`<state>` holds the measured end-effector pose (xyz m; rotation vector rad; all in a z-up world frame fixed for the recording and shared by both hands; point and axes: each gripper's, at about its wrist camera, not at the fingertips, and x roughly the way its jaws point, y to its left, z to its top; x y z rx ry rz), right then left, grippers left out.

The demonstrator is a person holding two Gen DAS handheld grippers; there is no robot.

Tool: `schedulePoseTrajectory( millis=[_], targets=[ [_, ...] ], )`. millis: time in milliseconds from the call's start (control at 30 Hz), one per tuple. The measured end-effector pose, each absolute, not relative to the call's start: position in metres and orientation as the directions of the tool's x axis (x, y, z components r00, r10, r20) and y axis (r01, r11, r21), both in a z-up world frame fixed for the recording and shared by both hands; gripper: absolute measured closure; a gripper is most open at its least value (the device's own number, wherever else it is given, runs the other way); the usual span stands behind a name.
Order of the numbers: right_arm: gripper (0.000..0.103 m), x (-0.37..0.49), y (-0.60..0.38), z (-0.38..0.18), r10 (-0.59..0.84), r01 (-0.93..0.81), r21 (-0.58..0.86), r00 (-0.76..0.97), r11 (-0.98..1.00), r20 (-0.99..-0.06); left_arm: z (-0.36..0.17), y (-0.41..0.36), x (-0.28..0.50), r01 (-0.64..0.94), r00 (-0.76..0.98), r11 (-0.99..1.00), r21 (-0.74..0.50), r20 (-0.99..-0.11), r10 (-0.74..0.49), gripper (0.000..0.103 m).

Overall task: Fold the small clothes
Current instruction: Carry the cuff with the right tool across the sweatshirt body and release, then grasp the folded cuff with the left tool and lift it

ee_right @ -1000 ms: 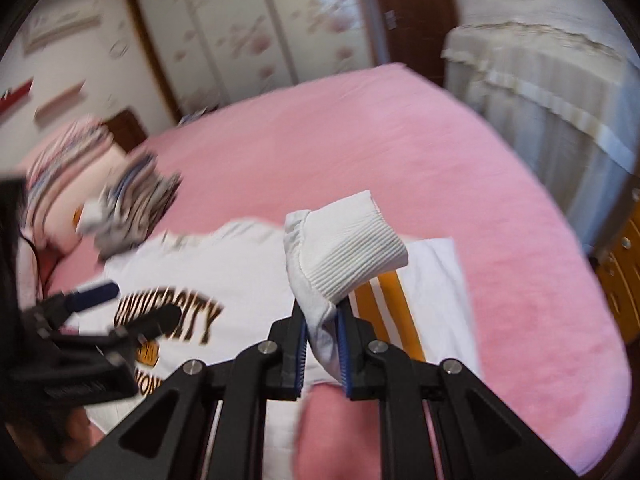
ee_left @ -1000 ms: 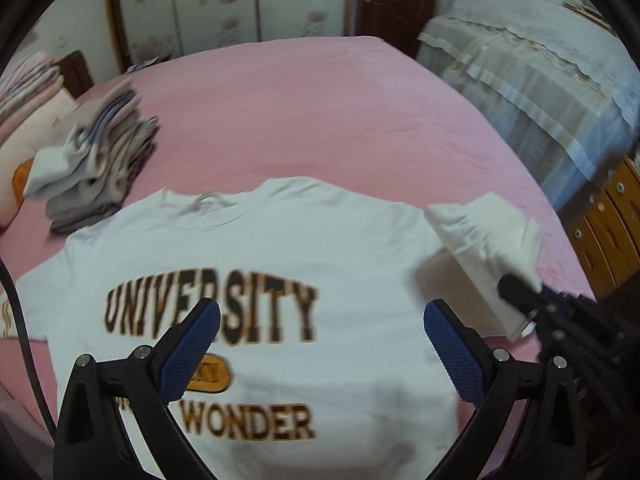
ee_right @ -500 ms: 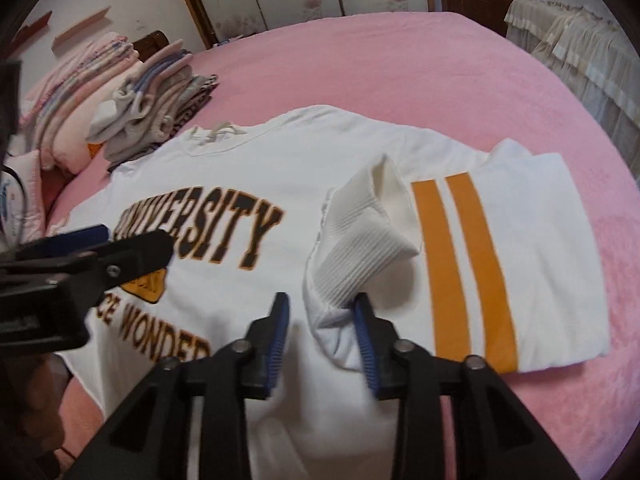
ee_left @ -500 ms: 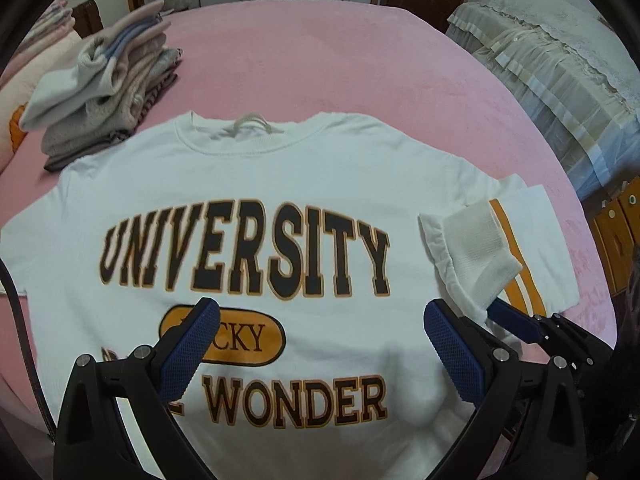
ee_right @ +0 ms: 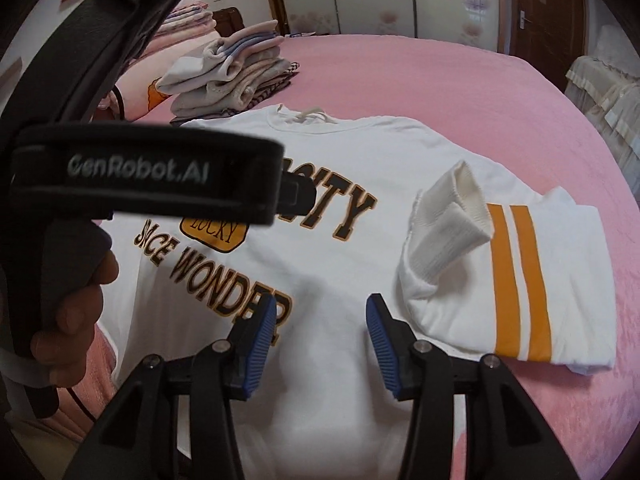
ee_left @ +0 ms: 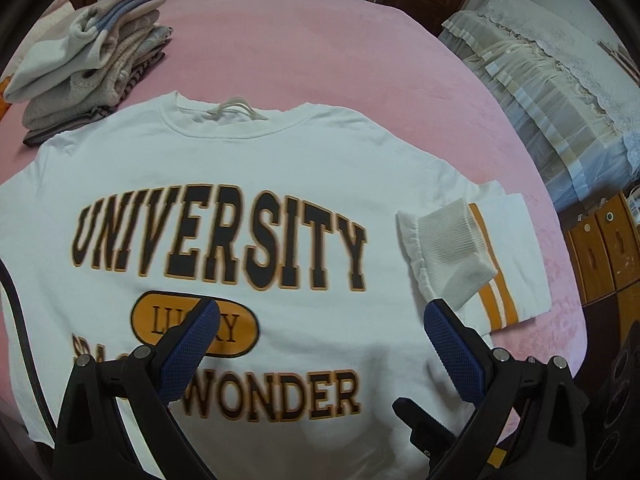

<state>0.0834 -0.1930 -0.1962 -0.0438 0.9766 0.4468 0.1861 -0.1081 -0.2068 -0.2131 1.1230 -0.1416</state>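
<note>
A white sweatshirt (ee_left: 248,168) printed "UNIVERSITY" lies face up and flat on the pink bed cover (ee_left: 320,40). Its right sleeve, with two orange stripes (ee_right: 516,280), is folded inward, and the ribbed cuff (ee_right: 444,232) rests loosely on the chest edge. My left gripper (ee_left: 320,320) hovers open over the lower print, with nothing between its blue pads. My right gripper (ee_right: 322,312) stands just left of the cuff (ee_left: 444,248). Its jaws are opening, with only the flat shirt body (ee_right: 360,152) below them. A hand (ee_right: 68,320) holds the left tool's handle at the left of the right wrist view.
A stack of folded clothes (ee_left: 92,64) sits at the bed's far left, close to the shirt's shoulder. A second bed with a lace cover (ee_left: 540,80) and wooden drawers (ee_left: 608,248) stand to the right. Bare pink cover (ee_right: 440,80) lies beyond the collar.
The right gripper carried the cuff down onto the shirt, let go of it and slid left off it. The left gripper dropped closer to the shirt, then held still.
</note>
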Motion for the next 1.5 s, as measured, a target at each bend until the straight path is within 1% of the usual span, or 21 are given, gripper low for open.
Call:
schedulePoseTrajectory(
  millis=[133,367,467,600,633,667,700,767,800,867,1000,1200,1267,1367,1500],
  targets=[
    [0.056,0.073,-0.215,-0.196,0.298,-0.310,0.152,0.504,0.938,-0.811,-0.203,-0.135,0.188,0.060,0.428,0.971,-0.230,-0.873,-0.233,0.002],
    [0.056,0.063,-0.274,-0.195,0.198,-0.106,0.167,0.544,0.980,-0.815,-0.205,-0.200,0.192,0.171,0.425,0.974,-0.151,-0.880,-0.211,0.002],
    [0.056,0.059,-0.297,-0.195,0.180,-0.036,0.192,0.550,0.981,-0.815,-0.211,-0.222,0.197,0.180,0.437,0.979,-0.091,-0.885,-0.163,0.002],
    [0.056,0.061,-0.319,-0.195,0.170,0.038,0.230,0.560,0.972,-0.811,-0.224,-0.244,0.210,0.162,0.430,0.987,0.019,-0.901,-0.054,0.002],
    [0.056,0.059,-0.325,-0.195,0.168,0.049,0.236,0.562,0.971,-0.810,-0.227,-0.245,0.212,0.157,0.427,0.987,0.035,-0.903,-0.036,0.009],
    [0.056,0.058,-0.329,-0.195,0.167,0.060,0.241,0.564,0.969,-0.809,-0.229,-0.248,0.215,0.151,0.423,0.987,0.050,-0.906,-0.018,0.023],
    [0.056,0.059,-0.330,-0.196,0.167,0.068,0.247,0.565,0.967,-0.808,-0.232,-0.250,0.217,0.149,0.413,0.987,0.052,-0.911,-0.014,0.032],
    [0.056,0.059,-0.335,-0.198,0.170,0.080,0.257,0.561,0.963,-0.810,-0.236,-0.249,0.221,0.145,0.384,0.989,0.025,-0.923,-0.033,0.075],
    [0.056,0.059,-0.336,-0.199,0.171,0.084,0.261,0.560,0.962,-0.811,-0.238,-0.247,0.222,0.142,0.369,0.990,0.008,-0.928,-0.046,0.080],
    [0.056,0.059,-0.339,-0.201,0.175,0.093,0.269,0.554,0.959,-0.814,-0.236,-0.242,0.222,0.125,0.378,0.992,-0.013,-0.924,-0.059,0.088],
    [0.056,0.056,-0.343,-0.200,0.180,0.102,0.283,0.559,0.954,-0.809,-0.217,-0.230,0.223,0.146,0.403,0.986,-0.077,-0.906,-0.130,0.091],
    [0.056,0.053,-0.345,-0.197,0.180,0.104,0.287,0.568,0.952,-0.803,-0.158,-0.199,0.225,0.176,0.528,0.979,-0.105,-0.829,-0.184,0.092],
    [0.056,0.053,-0.344,-0.195,0.176,0.101,0.281,0.570,0.954,-0.803,-0.136,-0.181,0.225,0.178,0.583,0.981,-0.083,-0.794,-0.173,0.092],
    [0.056,0.054,-0.339,-0.190,0.169,0.096,0.269,0.571,0.958,-0.803,-0.120,-0.147,0.229,0.167,0.631,0.984,-0.059,-0.761,-0.153,0.092],
    [0.056,0.058,-0.328,-0.185,0.162,0.073,0.248,0.580,0.966,-0.798,-0.116,-0.102,0.230,0.121,0.656,0.992,-0.043,-0.747,-0.112,0.092]
  ],
)
